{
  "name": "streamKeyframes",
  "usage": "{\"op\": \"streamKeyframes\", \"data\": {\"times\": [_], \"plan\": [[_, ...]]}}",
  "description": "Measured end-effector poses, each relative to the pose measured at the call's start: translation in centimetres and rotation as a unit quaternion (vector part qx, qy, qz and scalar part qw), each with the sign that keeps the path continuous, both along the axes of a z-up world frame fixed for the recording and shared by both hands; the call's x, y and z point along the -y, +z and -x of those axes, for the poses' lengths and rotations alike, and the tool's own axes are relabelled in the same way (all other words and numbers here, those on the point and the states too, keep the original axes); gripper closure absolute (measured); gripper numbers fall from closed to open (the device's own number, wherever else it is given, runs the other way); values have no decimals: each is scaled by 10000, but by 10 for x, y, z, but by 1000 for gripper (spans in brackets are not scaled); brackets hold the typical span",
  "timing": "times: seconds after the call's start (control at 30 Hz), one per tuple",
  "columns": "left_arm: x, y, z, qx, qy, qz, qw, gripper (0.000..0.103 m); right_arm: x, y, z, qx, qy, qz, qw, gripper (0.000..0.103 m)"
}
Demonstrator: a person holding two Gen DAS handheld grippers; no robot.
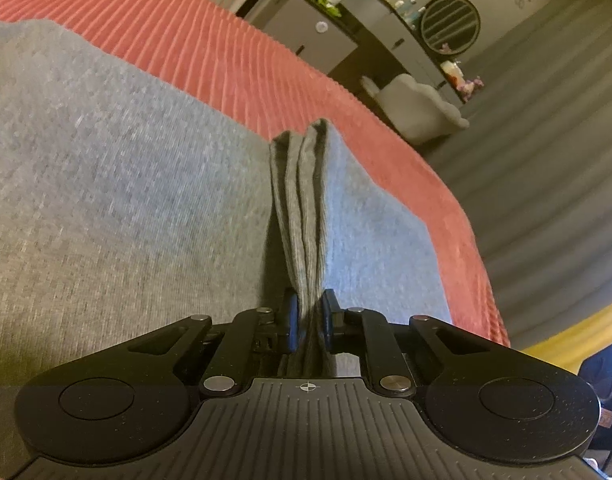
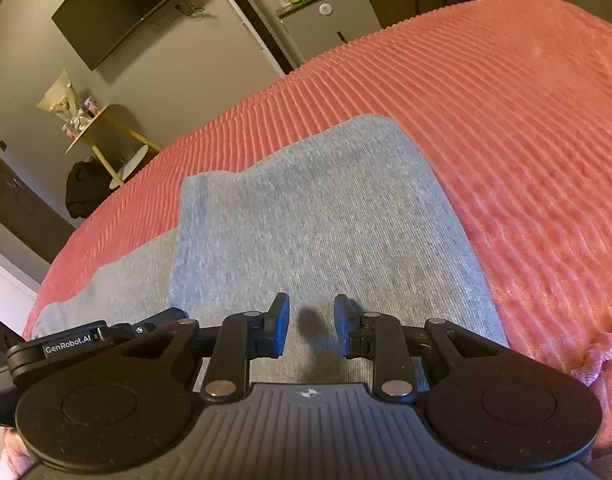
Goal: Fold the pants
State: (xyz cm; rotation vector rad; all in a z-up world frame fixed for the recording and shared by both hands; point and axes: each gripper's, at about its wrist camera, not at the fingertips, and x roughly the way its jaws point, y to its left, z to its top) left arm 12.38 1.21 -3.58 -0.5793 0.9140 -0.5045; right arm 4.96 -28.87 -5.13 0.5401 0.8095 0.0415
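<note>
We see the grey pants [image 1: 105, 168] spread over a bed covered with a ribbed coral bedspread [image 1: 177, 36]. In the left wrist view, the left gripper [image 1: 308, 322] has its two fingers pressed in on a bunched, layered edge of the pants; the pinched fabric rises as a narrow ridge of stacked folds [image 1: 301, 200] running straight away from the fingertips toward the bed's far edge. To the left of that ridge the cloth lies broad and flat; to the right a smaller flap of the same grey knit slopes down to the bedspread, close to the edge of the bed. Beyond the bed we see a grey floor [image 1: 546, 160], a dark cabinet [image 1: 326, 36] and a round mirror [image 1: 450, 24].

In the right wrist view, the right gripper [image 2: 310, 326] has its blue-padded fingers [image 2: 281, 324] spread apart, with nothing between them. It hangs just above the pants [image 2: 326, 216], and a small dark shadow falls on the fabric between the fingertips. Here the pants show as a folded panel lying flat ahead of the gripper, with a lower layer sticking out to the left. The bedspread [image 2: 506, 120] surrounds the cloth on the far and right sides. A wall-mounted screen [image 2: 125, 8] hangs in the background.
</note>
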Motion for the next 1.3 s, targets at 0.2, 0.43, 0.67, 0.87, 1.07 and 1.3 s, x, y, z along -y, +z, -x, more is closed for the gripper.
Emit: {"op": "streamKeyframes", "data": {"times": [0.2, 0.43, 0.67, 0.87, 1.07, 1.3], "plan": [[-7, 2, 4, 50, 6, 34, 10000, 89, 5, 2, 3, 49, -9, -34, 10000, 76], [-6, -5, 2, -99, -3, -138, 9999, 87, 8, -2, 0, -60, -21, -14, 10000, 73], [-20, -24, -10, -487, 111, 320, 9982, 72, 11, -7, -8, -109, -26, -175, 9998, 67], [-11, -32, -19, -456, -136, 769, 9959, 46, 11, -11, -11, -51, 35, -355, 9993, 64], [-2, -40, -24, -458, -59, 589, 9972, 86, 12, -17, -18, -12, 76, -598, 9982, 63], [-16, -20, -16, -389, 13, 760, 9963, 88, 7, -13, -16, 67, 211, -518, 9984, 59]]}}
